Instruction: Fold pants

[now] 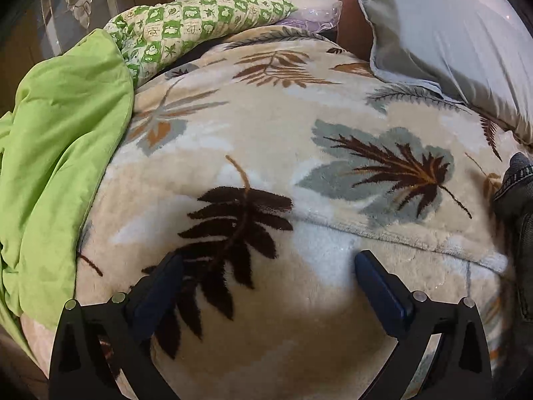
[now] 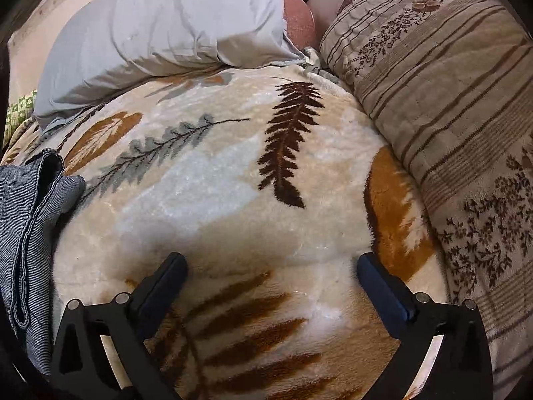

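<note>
Left wrist view: my left jaws stand wide apart with nothing between them, hanging over the leaf-print blanket that covers the bed. The pants, dark grey denim, show only as a strip at 3 o'clock, well clear of both fingers. A green sheet lies bunched at 9 o'clock, a green checked cloth at 11 o'clock, and a grey pillow at 1 o'clock.

Right wrist view: my right jaws are likewise spread wide and empty above the same blanket. The pants lie crumpled at 9 o'clock, beside the left finger but not touching it. The pillow sits at 11 o'clock; a striped quilt runs from 1 to 4 o'clock.
</note>
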Action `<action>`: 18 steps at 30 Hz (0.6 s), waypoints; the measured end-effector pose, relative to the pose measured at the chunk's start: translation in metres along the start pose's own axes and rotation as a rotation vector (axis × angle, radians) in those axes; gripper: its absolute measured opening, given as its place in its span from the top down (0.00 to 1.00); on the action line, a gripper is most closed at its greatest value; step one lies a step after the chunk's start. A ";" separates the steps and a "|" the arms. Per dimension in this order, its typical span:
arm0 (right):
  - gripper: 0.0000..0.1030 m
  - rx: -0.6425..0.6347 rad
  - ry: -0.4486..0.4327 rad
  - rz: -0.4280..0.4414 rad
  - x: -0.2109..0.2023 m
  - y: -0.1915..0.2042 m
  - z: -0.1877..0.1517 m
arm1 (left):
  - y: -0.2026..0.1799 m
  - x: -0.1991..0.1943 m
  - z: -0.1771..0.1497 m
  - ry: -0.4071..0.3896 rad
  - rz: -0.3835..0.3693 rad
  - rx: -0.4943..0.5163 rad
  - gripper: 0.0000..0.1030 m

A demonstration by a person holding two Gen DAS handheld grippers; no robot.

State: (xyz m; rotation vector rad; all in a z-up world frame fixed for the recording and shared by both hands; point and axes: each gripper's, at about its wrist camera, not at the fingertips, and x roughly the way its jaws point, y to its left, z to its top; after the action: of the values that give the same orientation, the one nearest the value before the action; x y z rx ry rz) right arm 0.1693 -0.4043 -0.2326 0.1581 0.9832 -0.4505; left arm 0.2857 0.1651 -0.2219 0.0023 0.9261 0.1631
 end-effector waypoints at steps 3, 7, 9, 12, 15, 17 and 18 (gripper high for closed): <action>0.01 0.000 -0.003 -0.002 0.000 0.001 0.001 | 0.000 -0.013 0.010 -0.004 0.003 -0.001 0.00; 0.01 -0.004 -0.014 -0.007 -0.001 0.001 -0.002 | 0.012 -0.033 0.010 -0.014 0.000 -0.004 0.00; 0.01 -0.004 -0.016 -0.008 -0.001 0.001 -0.002 | 0.012 -0.034 0.011 -0.015 0.001 -0.004 0.00; 0.01 -0.004 -0.017 -0.010 -0.001 0.000 -0.001 | 0.011 -0.035 0.012 -0.015 0.005 -0.005 0.00; 0.01 -0.006 -0.018 -0.016 -0.001 0.001 -0.001 | 0.011 -0.036 0.013 -0.014 0.008 -0.004 0.00; 0.01 -0.005 -0.018 -0.015 -0.001 0.001 -0.001 | 0.010 -0.037 0.013 -0.013 0.008 -0.004 0.00; 0.01 -0.005 -0.018 -0.014 -0.001 0.001 0.000 | 0.010 -0.037 0.014 -0.013 0.009 -0.004 0.00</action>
State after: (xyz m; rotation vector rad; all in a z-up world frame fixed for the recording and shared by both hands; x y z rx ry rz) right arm 0.1689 -0.4030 -0.2322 0.1427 0.9678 -0.4621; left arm 0.2738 0.1705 -0.1837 0.0037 0.9127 0.1736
